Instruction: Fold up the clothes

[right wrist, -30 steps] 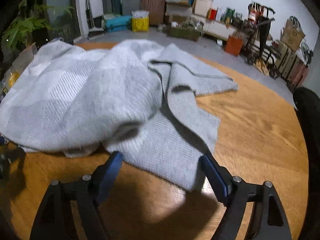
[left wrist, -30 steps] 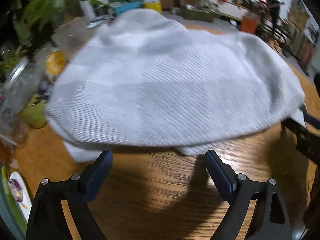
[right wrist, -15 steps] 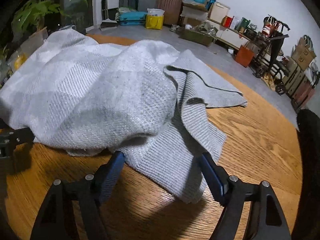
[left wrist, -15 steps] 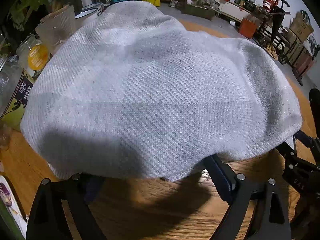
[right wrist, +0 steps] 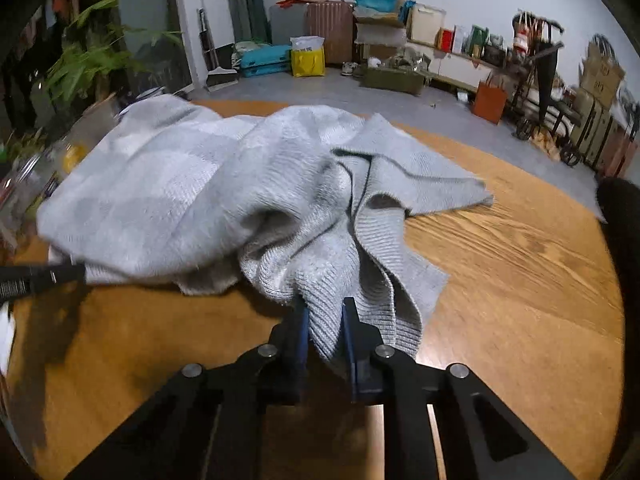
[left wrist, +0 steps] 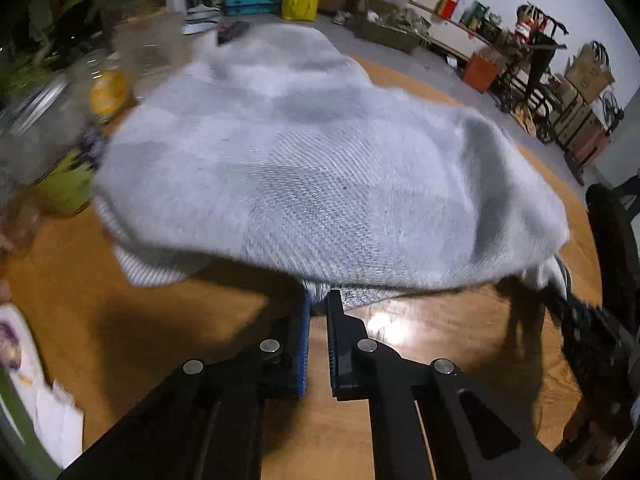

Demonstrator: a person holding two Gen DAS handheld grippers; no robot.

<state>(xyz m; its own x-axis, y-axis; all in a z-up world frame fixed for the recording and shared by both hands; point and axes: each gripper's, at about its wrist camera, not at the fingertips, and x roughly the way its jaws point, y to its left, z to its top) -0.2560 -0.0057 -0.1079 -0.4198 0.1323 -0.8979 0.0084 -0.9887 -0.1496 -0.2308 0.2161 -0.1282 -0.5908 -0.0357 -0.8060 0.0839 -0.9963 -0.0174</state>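
A light grey knit sweater (left wrist: 320, 184) lies bunched on the round wooden table (left wrist: 160, 340). My left gripper (left wrist: 318, 300) is shut on the near hem, with a thin fold of knit pinched between its blue pads. In the right wrist view the sweater (right wrist: 200, 192) is lifted into folds. The right gripper (right wrist: 323, 312) has its jaws closing on the ribbed hem, and the pads press a thick bunch of it. The right gripper (left wrist: 580, 320) shows at the right edge of the left wrist view, the left gripper (right wrist: 40, 278) at the left edge of the right one.
Glass jars, one with a yellow lid (left wrist: 104, 88), and plant leaves (right wrist: 88, 68) crowd the table's left side. White paper (left wrist: 56, 420) lies near the front left edge. A dark chair back (left wrist: 612, 240) stands at the right. Bare wood (right wrist: 520, 280) lies right of the sweater.
Both grippers went from wide open around the hem to closed on it. The hem has lifted off the table and the sweater has bunched toward me.
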